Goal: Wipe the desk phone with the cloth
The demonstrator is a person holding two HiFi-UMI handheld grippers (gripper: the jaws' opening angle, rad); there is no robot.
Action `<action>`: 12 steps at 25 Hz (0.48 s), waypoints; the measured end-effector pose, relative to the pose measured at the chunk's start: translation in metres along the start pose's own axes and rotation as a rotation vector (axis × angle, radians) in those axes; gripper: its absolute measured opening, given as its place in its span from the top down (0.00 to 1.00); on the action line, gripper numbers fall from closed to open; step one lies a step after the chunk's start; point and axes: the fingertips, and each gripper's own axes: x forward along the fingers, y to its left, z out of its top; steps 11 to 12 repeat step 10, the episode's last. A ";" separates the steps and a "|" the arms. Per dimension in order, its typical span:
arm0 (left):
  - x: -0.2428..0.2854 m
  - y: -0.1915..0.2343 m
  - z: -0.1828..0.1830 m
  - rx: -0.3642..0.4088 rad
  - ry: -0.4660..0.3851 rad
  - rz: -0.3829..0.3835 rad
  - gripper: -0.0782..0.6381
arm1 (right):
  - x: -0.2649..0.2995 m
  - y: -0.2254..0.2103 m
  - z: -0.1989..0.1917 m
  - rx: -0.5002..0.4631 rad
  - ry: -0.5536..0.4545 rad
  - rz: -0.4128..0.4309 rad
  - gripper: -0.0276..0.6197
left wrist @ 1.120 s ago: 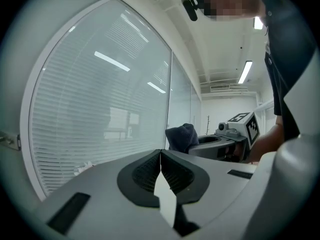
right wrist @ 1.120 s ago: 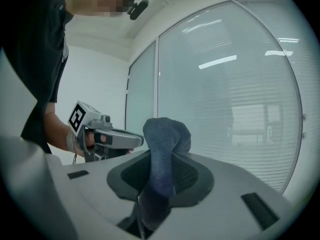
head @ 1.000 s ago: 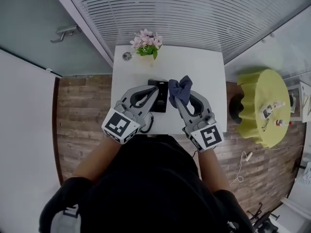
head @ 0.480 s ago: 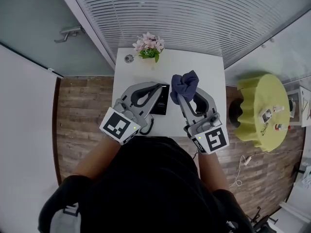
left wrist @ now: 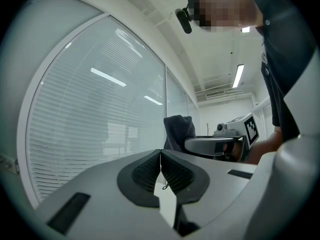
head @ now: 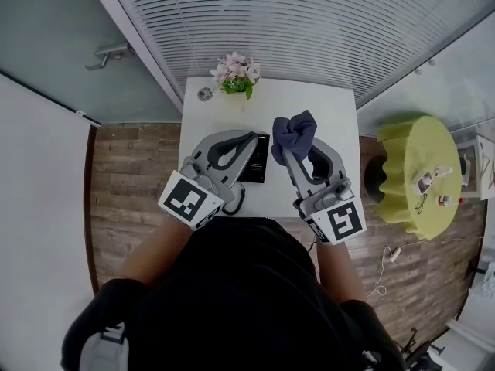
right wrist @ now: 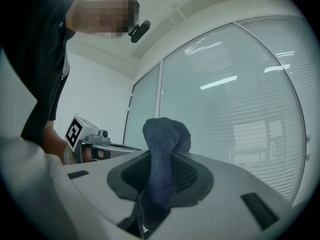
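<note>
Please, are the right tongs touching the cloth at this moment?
Touching. The right gripper view shows the cloth pinched between the two jaws of the right tongs, with its bunched top standing above them.

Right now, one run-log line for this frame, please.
left hand-held gripper: shut, empty | right hand-held gripper: shut on cloth | desk phone: on table, left of cloth | cloth: bunched, not on phone

An office: slatted blinds (head: 271, 22) behind glass, white desk (head: 329, 103), desk phone (head: 258, 163).
</note>
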 end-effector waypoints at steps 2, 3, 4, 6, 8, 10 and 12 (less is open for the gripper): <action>0.000 0.000 0.001 0.002 -0.002 -0.002 0.88 | 0.000 0.000 0.001 -0.003 0.000 0.001 0.79; 0.000 0.000 0.001 0.003 -0.003 -0.002 0.88 | 0.000 0.001 0.001 -0.004 0.000 0.002 0.79; 0.000 0.000 0.001 0.004 -0.004 -0.002 0.88 | 0.001 0.001 0.002 -0.006 0.001 0.003 0.79; -0.001 0.000 0.002 0.005 -0.004 -0.001 0.88 | 0.001 0.002 0.002 -0.010 0.003 0.003 0.79; -0.001 0.001 0.002 0.006 -0.005 -0.001 0.88 | 0.001 0.002 0.003 -0.013 0.004 0.003 0.79; -0.002 0.002 0.003 0.007 -0.005 -0.001 0.88 | 0.001 0.002 0.003 -0.014 0.004 0.003 0.79; -0.002 0.002 0.003 0.007 -0.005 -0.001 0.88 | 0.001 0.002 0.003 -0.014 0.004 0.003 0.79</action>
